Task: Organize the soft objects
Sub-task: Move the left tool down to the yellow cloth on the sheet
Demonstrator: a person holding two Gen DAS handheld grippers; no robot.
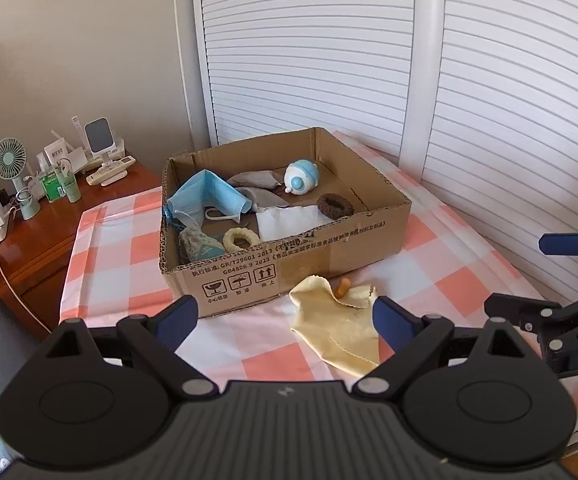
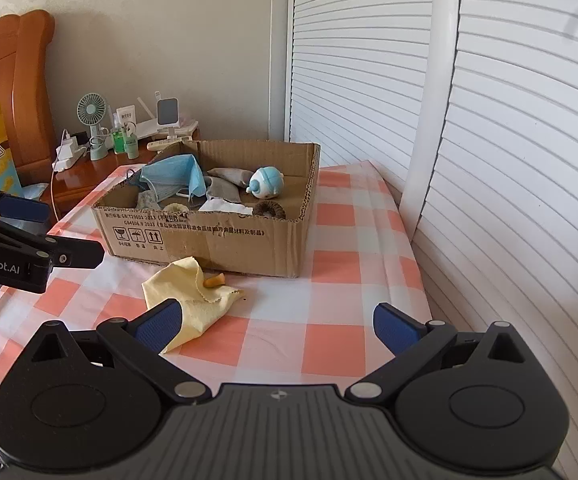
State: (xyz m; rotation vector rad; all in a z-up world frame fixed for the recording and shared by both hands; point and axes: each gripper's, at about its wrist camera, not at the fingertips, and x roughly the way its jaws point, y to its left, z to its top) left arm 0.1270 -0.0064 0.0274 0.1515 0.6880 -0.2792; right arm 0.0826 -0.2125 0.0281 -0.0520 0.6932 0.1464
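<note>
A shallow cardboard box (image 1: 289,268) (image 2: 209,240) stands on the checked tablecloth. Inside lie a blue face mask (image 1: 209,196) (image 2: 173,176), grey cloths (image 1: 257,184), a white cloth (image 1: 289,220), a blue-white round toy (image 1: 301,178) (image 2: 265,182), a brown scrunchie (image 1: 335,206) (image 2: 269,210) and a cream ring (image 1: 240,239). In front of the box lies a yellow cloth (image 1: 337,328) (image 2: 185,296) with a small orange piece (image 1: 343,287) (image 2: 215,280) on it. My left gripper (image 1: 285,316) is open, above the cloth's near-left side. My right gripper (image 2: 277,320) is open, the cloth by its left finger.
A wooden bedside table (image 1: 49,232) (image 2: 89,176) at the left holds a small fan (image 1: 9,160), bottles, a charger and remotes. White slatted doors (image 1: 369,40) close off the back and right. A wooden headboard (image 2: 9,80) stands at far left in the right wrist view.
</note>
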